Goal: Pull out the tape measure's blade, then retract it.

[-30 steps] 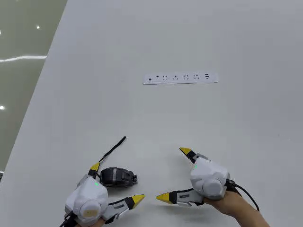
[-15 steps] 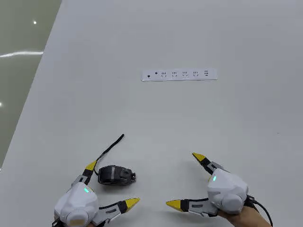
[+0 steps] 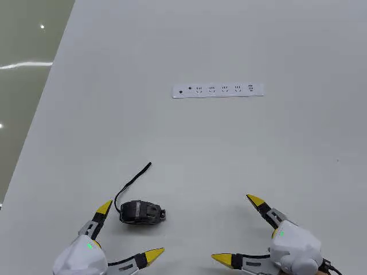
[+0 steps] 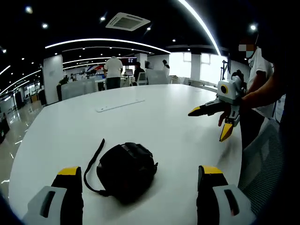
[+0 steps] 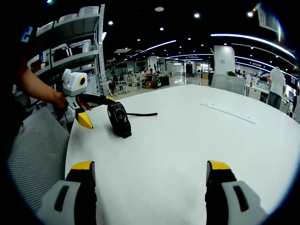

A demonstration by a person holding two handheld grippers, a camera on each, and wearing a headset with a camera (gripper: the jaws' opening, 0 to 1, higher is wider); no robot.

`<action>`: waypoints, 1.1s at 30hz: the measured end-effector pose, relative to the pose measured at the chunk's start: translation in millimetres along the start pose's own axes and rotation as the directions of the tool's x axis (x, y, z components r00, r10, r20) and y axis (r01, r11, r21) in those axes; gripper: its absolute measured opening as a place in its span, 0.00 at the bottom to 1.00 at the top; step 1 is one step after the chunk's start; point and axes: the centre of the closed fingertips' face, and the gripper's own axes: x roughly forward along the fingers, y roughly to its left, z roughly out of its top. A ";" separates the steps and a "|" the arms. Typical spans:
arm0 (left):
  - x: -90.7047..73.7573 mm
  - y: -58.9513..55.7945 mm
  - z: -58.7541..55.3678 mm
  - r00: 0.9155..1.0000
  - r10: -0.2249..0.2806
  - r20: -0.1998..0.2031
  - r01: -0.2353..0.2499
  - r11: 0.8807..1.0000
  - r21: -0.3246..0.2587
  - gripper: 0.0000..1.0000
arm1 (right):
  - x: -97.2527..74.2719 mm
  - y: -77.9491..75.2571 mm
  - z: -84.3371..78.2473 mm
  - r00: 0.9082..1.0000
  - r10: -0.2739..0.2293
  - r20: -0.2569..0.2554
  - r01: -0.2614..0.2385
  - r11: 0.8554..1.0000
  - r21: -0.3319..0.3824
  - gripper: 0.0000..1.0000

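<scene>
Head view: the bottom edge cuts off the bodies of 2 units, the left gripper (image 3: pixel 130 230) and the right gripper (image 3: pixel 237 229). Markings on the tape measure (image 3: pixel 140 212) are too small to read.

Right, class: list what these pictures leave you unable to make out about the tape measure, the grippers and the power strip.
1. Lettering on the tape measure: too small in the head view and the right gripper view.
2. Bodies of the left gripper and right gripper: cut off by the head view's bottom edge.
3. Markings on the power strip: too small in the head view.
</scene>
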 end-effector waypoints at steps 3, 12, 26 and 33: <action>-3.1 0.8 -0.6 1.000 0.001 0.006 -0.001 1.000 -0.007 1.00 | -4.7 0.3 -1.5 1.000 -0.014 0.005 0.014 1.000 0.010 1.00; -19.5 6.4 -3.7 1.000 0.007 0.011 -0.007 1.000 0.011 1.00 | -21.6 1.2 -8.7 0.999 -0.039 0.001 0.039 0.999 0.022 1.00; -20.0 8.6 -3.0 1.000 0.016 0.020 -0.016 1.000 0.010 1.00 | -29.1 -4.2 -12.4 0.999 -0.053 -0.007 0.053 0.998 0.023 1.00; -18.4 7.4 -1.4 1.000 0.008 0.016 -0.009 1.000 0.017 1.00 | -30.0 -5.1 -12.6 0.999 -0.054 -0.010 0.054 0.998 0.022 1.00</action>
